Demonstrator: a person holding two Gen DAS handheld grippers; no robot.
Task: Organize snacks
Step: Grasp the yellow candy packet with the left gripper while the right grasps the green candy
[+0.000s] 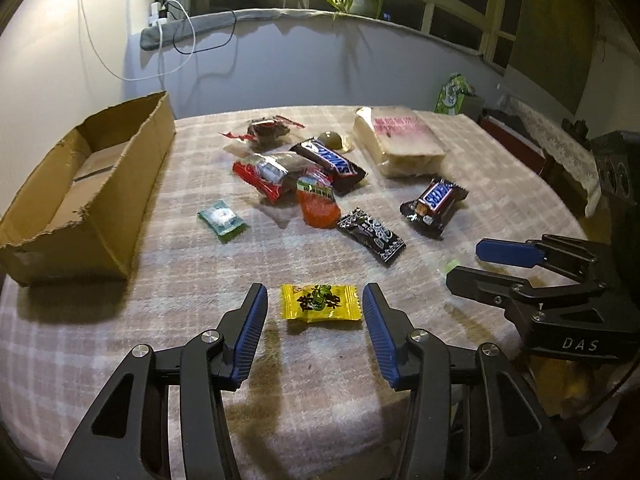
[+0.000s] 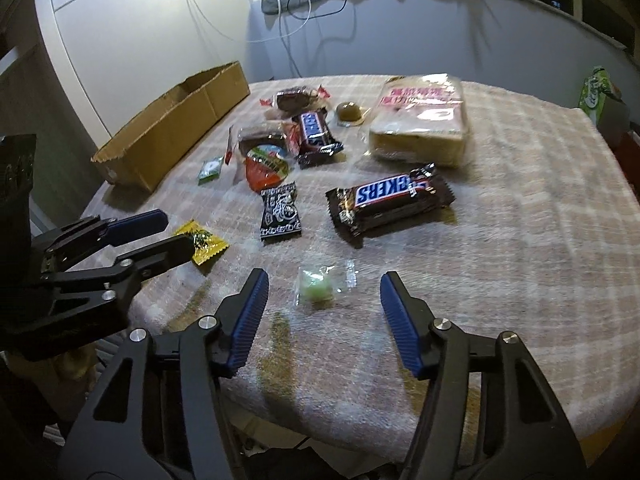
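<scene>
L gripper [image 1: 315,304] at bottom centre of its view, jaws apart w/ yellow candy [image 1: 319,302] between the pads, not pinched. R gripper [image 2: 324,294] same in its view: jaws apart around clear-wrapped green sweet [image 2: 318,291], gaps both sides. Beyond: black sachet [image 2: 280,214], Snickers bar [image 2: 390,200], snack pile centre frame, cardboard box [image 1: 80,188] upper left on checked cloth [image 2: 500,240].

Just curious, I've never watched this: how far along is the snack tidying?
Nothing looks done: the cardboard box looks empty. In hand: left tongs straddle a yellow candy, right tongs a clear-wrapped green sweet, neither gripped. Snickers bars and the rest remain.
</scene>
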